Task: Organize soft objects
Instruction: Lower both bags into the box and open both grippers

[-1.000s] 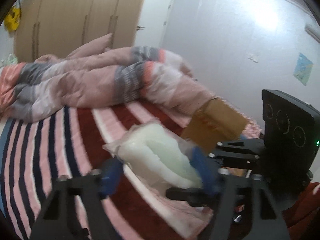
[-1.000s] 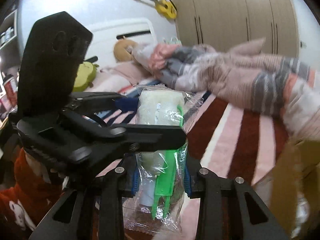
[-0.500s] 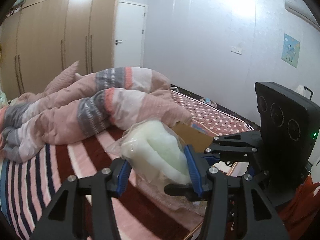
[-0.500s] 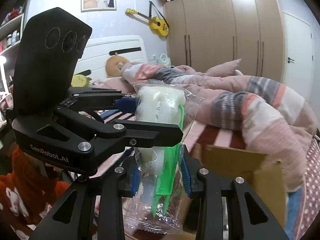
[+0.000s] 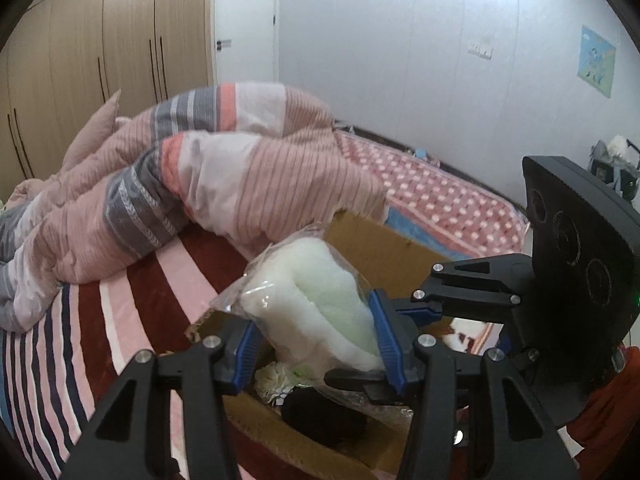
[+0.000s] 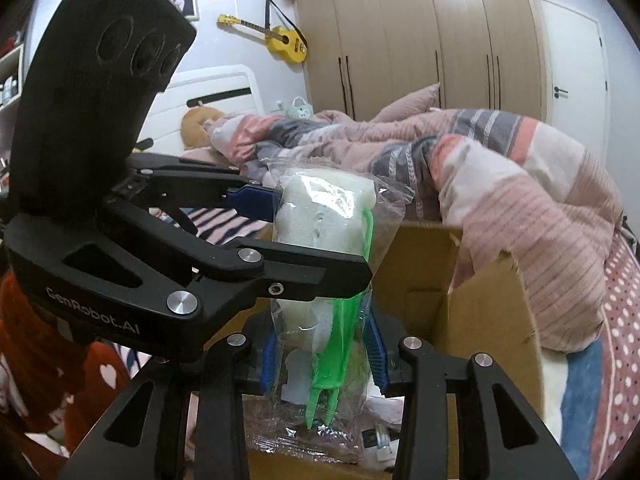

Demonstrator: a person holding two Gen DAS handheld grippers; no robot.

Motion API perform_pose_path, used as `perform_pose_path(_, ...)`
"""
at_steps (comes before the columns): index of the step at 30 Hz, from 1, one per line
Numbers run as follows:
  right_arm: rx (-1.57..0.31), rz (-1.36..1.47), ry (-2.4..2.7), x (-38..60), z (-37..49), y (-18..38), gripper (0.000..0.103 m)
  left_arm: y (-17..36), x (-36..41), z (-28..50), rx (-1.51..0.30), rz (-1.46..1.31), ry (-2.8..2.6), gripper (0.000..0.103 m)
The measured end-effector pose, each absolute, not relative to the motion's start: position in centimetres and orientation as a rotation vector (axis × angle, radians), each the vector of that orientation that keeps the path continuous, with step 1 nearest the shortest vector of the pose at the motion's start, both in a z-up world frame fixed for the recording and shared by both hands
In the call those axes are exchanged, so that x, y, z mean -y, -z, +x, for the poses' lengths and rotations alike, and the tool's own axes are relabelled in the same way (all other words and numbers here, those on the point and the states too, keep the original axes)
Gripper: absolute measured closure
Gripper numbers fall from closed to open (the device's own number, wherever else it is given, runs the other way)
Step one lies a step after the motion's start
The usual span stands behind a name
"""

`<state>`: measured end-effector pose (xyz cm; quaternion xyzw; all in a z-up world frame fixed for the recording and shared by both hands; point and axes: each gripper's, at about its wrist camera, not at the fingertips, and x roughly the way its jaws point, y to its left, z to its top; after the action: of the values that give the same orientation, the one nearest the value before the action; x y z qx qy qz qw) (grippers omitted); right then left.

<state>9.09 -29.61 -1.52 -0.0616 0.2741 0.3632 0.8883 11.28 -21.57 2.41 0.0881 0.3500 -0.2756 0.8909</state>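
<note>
Striped bed (image 5: 120,312) beside wardrobe (image 6: 400,32); both hand-held grippers (image 5: 316,344) (image 6: 324,356) clamped on sponge packet (image 5: 320,312) above open cardboard box (image 6: 480,304).

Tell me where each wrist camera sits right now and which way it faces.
Left wrist: on the left gripper, facing the door wall across the bed; its jaws hold the bagged sponge over the cardboard box; the right gripper enters from the right.
Right wrist: on the right gripper, facing the wardrobe and guitar; left gripper crosses from the left.
Shared: the sponge bag, box and quilt.
</note>
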Motion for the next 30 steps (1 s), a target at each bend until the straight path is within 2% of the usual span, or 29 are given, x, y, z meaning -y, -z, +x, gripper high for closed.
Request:
perform_pose_path(5,-0.598,-0.139,-0.757,29.7,10.5,3.6,0.069,-0.4,22.3,12.5,-0.784,0.203,0.544,0.049)
perform_pose_path(7,-0.611,-0.137,-0.754,29.5,10.6,4.0,0.069,0.1,22.4,13.0,-0.795,0.203,0.532,0.043)
perform_pose_path(8,-0.624,-0.141,-0.755,29.5,10.7,4.2,0.068,0.3,22.4,13.1,-0.796,0.205,0.523,0.036)
perform_pose_path(9,-0.638,-0.149,-0.754,29.4,10.7,4.4,0.065,0.4,22.4,13.2,-0.795,0.208,0.515,0.027)
perform_pose_path(12,-0.659,-0.155,-0.732,29.4,10.8,4.6,0.052,0.4,22.0,13.1,-0.783,0.204,0.503,0.021)
perform_pose_path(14,-0.663,-0.152,-0.724,29.5,10.8,4.5,0.05,0.0,21.6,12.9,-0.771,0.19,0.503,0.019)
perform_pose_path(16,-0.661,-0.154,-0.721,29.4,10.8,4.1,0.047,-0.5,21.2,12.5,-0.752,0.176,0.499,0.013)
perform_pose_path(17,-0.656,-0.155,-0.714,29.4,10.6,3.8,0.044,-0.8,21.0,12.2,-0.738,0.172,0.49,0.005)
perform_pose_path(18,-0.651,-0.155,-0.711,29.4,10.4,3.6,0.042,-1.1,20.8,12.0,-0.726,0.169,0.482,0.0)
perform_pose_path(22,-0.626,-0.164,-0.711,29.3,9.5,2.1,0.04,-2.9,19.4,10.2,-0.647,0.146,0.467,0.0)
perform_pose_path(24,-0.609,-0.168,-0.714,29.3,8.8,1.3,0.03,-3.9,18.6,9.2,-0.614,0.127,0.444,0.0)
perform_pose_path(28,-0.527,-0.151,-0.752,29.4,7.4,-0.7,0.02,-5.6,16.5,6.6,-0.531,0.08,0.353,0.0)
perform_pose_path(30,-0.478,-0.142,-0.769,29.5,6.7,-1.6,0.008,-6.2,15.4,5.3,-0.492,0.057,0.286,0.0)
